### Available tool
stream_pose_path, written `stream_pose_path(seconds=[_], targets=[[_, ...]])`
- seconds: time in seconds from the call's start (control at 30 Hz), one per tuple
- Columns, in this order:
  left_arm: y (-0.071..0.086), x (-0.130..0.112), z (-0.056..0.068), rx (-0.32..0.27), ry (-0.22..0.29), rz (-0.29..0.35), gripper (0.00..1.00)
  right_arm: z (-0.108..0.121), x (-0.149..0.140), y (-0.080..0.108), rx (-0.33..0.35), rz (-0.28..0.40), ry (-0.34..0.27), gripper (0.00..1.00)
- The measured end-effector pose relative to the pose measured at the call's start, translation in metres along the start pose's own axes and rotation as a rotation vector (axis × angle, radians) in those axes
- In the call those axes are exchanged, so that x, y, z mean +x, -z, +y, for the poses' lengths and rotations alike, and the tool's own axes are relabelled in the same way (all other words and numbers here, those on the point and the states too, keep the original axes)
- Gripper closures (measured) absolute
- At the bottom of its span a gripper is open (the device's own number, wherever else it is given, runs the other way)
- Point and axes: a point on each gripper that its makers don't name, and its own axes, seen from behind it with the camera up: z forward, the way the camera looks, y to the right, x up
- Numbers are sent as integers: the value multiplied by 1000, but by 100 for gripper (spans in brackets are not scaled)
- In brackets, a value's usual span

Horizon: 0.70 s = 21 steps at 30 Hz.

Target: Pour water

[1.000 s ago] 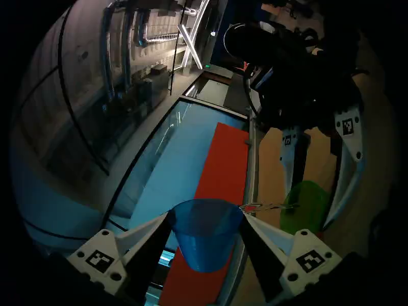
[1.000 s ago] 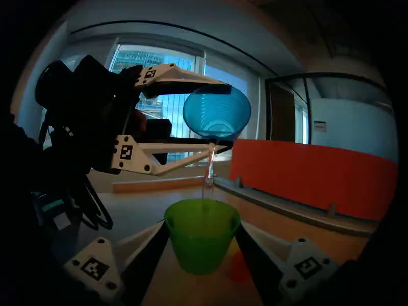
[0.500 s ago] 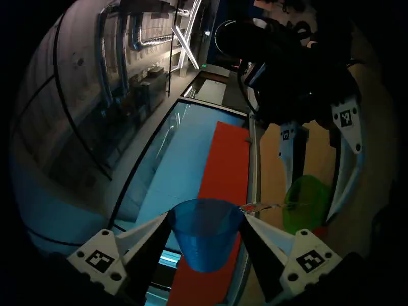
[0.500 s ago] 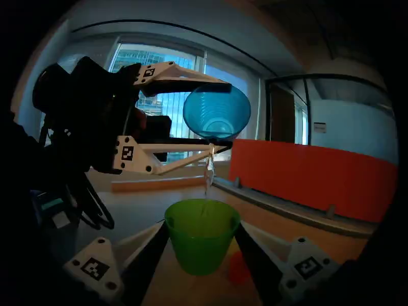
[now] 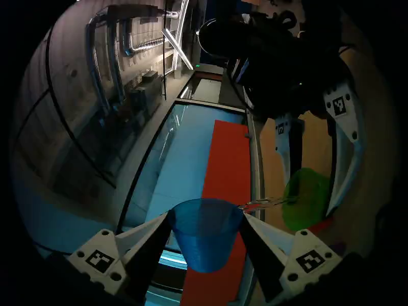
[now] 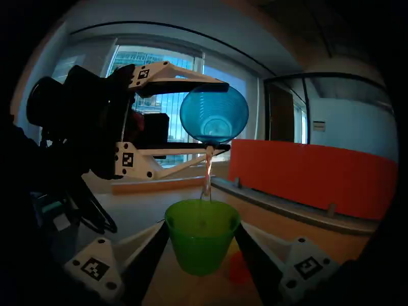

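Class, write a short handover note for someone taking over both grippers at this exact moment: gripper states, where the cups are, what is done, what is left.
Left gripper: shut on the blue cup, which is tipped on its side above the green cup.
Right gripper: shut on the green cup, which is upright with its mouth under the blue cup's rim.
Done: the pour is under way. A thin water stream falls from the blue cup's rim into the green cup.
Left: hold both steady until the stream stops, then probably right the blue cup. I cannot tell how much water remains in it.
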Motion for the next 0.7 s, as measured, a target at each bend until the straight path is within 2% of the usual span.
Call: stream_pose_path(seconds=[0.7], targets=[[-8, 3, -2, 10, -79, 4, 12, 2, 6, -2, -4, 8, 10, 11]])
